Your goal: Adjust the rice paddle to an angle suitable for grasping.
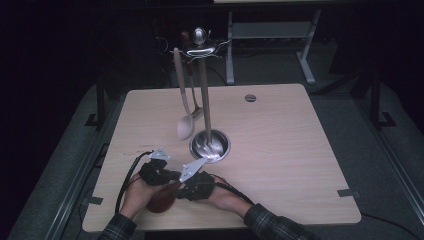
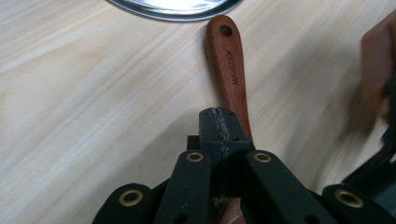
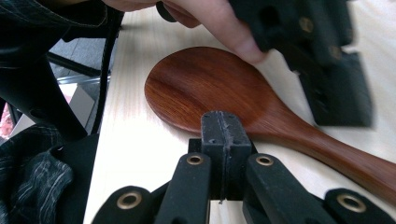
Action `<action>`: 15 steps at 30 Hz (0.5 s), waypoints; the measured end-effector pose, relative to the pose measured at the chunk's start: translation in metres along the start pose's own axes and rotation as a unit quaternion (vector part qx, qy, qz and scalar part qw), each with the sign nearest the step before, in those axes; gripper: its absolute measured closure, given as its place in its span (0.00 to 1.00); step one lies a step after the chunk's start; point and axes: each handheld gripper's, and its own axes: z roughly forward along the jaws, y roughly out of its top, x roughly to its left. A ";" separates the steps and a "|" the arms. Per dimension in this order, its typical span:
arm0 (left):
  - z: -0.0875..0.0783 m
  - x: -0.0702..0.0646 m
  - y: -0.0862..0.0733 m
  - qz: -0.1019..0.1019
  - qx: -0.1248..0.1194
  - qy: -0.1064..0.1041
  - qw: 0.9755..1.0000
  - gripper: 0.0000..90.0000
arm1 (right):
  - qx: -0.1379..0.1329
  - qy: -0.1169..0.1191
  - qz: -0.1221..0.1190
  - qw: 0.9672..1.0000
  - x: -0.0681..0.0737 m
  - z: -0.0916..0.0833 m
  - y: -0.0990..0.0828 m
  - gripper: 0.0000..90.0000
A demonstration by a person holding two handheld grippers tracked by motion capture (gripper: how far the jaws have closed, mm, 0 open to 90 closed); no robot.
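Near the table's front edge, from above: both hands side by side, left gripper (image 1: pixel 159 172) and right gripper (image 1: pixel 197 184) over a reddish wooden spoon (image 1: pixel 161 200) lying flat on the table (image 1: pixel 280 150). Behind them a utensil stand (image 1: pixel 209 145) with a pale spoon (image 1: pixel 184 100) already hanging.

Left gripper view: jaws clenched together, nothing between them; they sit just above the spoon's handle (image 2: pixel 229 70), its hole end almost at the stand's metal base (image 2: pixel 175 9).

Right gripper view: jaws also clenched empty, over the neck by the spoon's bowl (image 3: pixel 205 86); left hand (image 3: pixel 219 23) beyond.

Judgement: spoon not gripped or lifted yet. Pickup and hanging, if that's the goal, remain.
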 end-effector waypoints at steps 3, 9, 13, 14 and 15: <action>-0.006 0.002 0.001 0.000 -0.002 0.005 1.000 1.00 | -0.005 -0.010 0.005 1.000 -0.002 -0.013 -0.004 0.95; -0.014 0.002 0.006 0.002 0.011 -0.002 1.000 0.92 | -0.003 -0.048 0.029 0.998 -0.008 -0.044 -0.016 0.76; -0.020 -0.002 0.010 0.006 0.022 -0.007 1.000 0.83 | -0.010 -0.074 0.048 0.996 -0.010 -0.062 -0.023 0.62; -0.022 -0.002 0.012 0.009 0.027 -0.010 1.000 0.80 | -0.009 -0.087 0.050 0.995 -0.010 -0.068 -0.027 0.58; -0.023 -0.003 0.013 0.002 0.024 -0.013 1.000 0.79 | -0.008 -0.092 0.054 0.994 -0.010 -0.072 -0.029 0.56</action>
